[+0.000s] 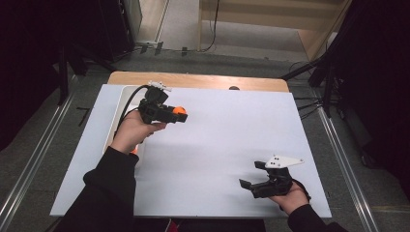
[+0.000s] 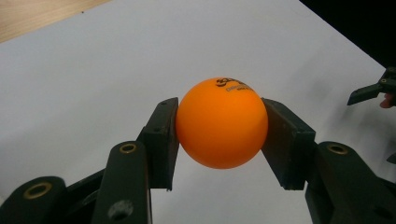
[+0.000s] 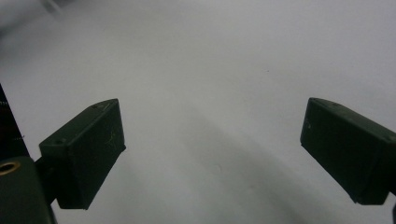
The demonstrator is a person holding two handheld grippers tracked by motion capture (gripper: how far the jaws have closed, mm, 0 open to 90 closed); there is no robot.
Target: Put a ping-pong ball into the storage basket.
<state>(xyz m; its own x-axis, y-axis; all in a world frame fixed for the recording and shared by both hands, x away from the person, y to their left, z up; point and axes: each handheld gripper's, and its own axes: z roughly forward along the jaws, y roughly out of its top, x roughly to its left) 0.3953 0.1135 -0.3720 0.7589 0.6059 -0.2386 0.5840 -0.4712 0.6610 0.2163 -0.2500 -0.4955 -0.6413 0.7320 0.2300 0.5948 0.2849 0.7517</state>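
Note:
An orange table-tennis ball with dark print on top sits clamped between the two black jaws of my left gripper. In the high view that gripper holds the ball just above the far left part of the white board. My right gripper rests low over the board's near right corner, a grey plate on top of it. Its jaws stand wide apart over bare white surface, and nothing lies between them in the right gripper view.
A white tray lies along the board's left edge, under the left hand. A bit of orange peeks out by the left wrist. The wooden table edge runs behind the board. Black stands and cables flank the table.

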